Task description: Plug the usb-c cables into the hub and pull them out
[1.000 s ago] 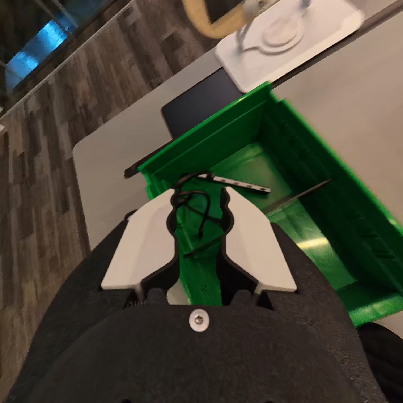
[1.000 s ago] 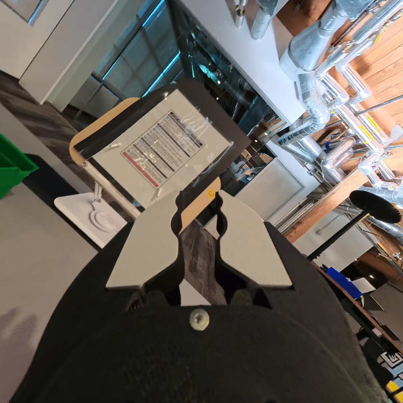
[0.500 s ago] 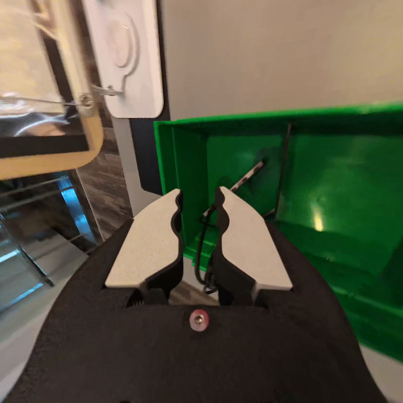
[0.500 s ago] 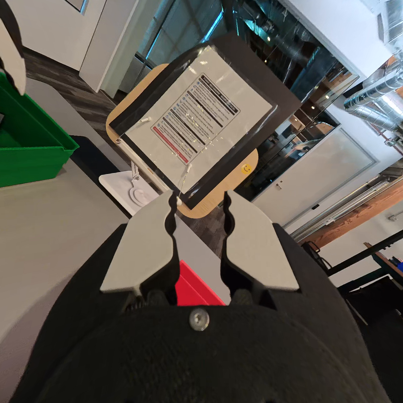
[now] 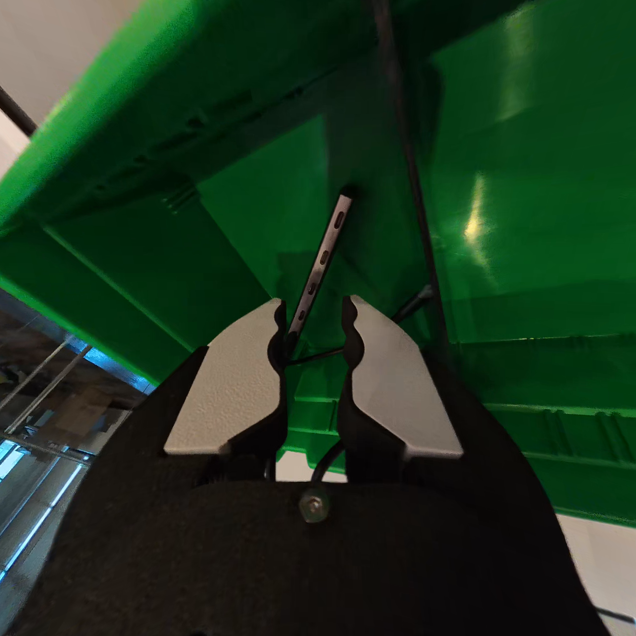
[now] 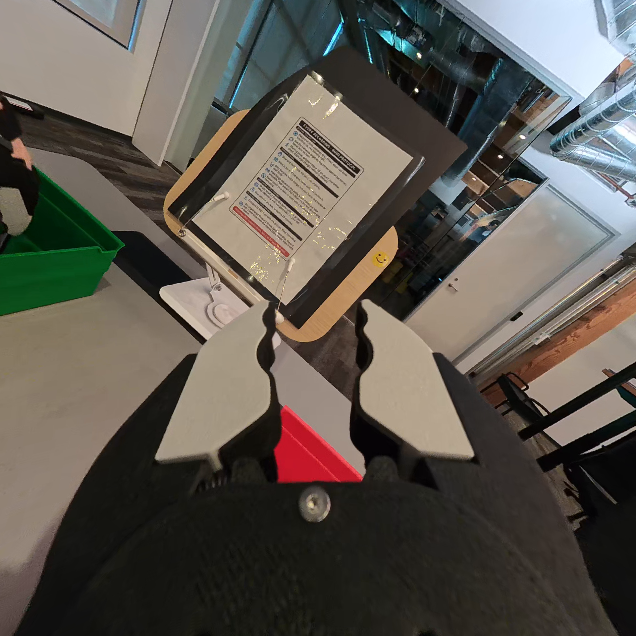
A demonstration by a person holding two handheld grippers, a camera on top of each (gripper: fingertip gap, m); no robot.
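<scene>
My left gripper hangs over the green bin, fingers apart with a narrow gap between them. The hub, a thin grey bar with a row of small ports along its edge, lies on the bin floor straight ahead of that gap. Its long axis runs up and away from me, leaning slightly to the right; its near end sits just beside the tip of my left-hand finger, its far end points toward the bin's far wall. The ports face me.

A thin black cable crosses the gap from the near end of the hub to the right finger. Whether it touches either finger I cannot tell. A second dark strand curls low between the fingers near the base.

My right gripper is well apart from all this, over the grey bench, fingers spread wide and empty, pointing at a stand holding a printed sheet, with a red bin below.

The left is clearly nearer. I judge the next move is a short reach forward and slightly left, lining the gap across the hub's width.
</scene>
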